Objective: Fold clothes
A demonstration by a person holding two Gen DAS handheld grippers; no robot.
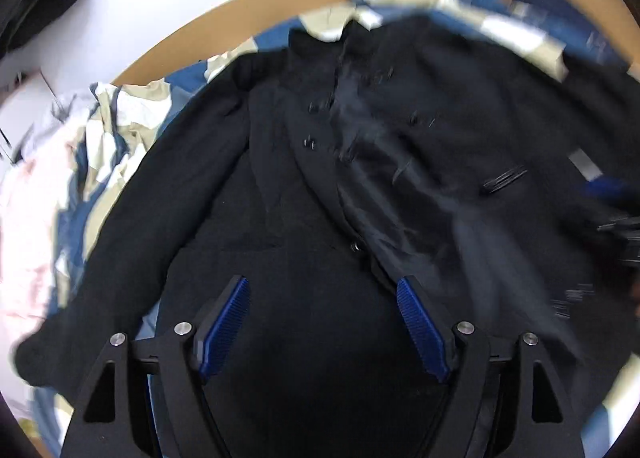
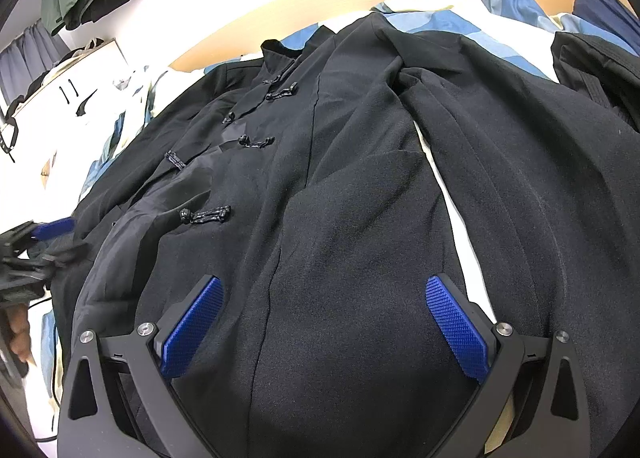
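The right gripper point(image 2: 324, 290), fingers point(image 2: 456, 322) spread wide, hovers over a black jacket point(image 2: 340, 178) on patterned bedding point(image 2: 480, 6).

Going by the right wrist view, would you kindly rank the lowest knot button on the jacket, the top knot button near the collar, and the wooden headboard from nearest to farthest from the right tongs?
From the right tongs:
1. Lowest knot button, left of centre on the black jacket.
2. Top knot button, higher up, by the collar.
3. Wooden headboard, behind the bedding at the far edge.
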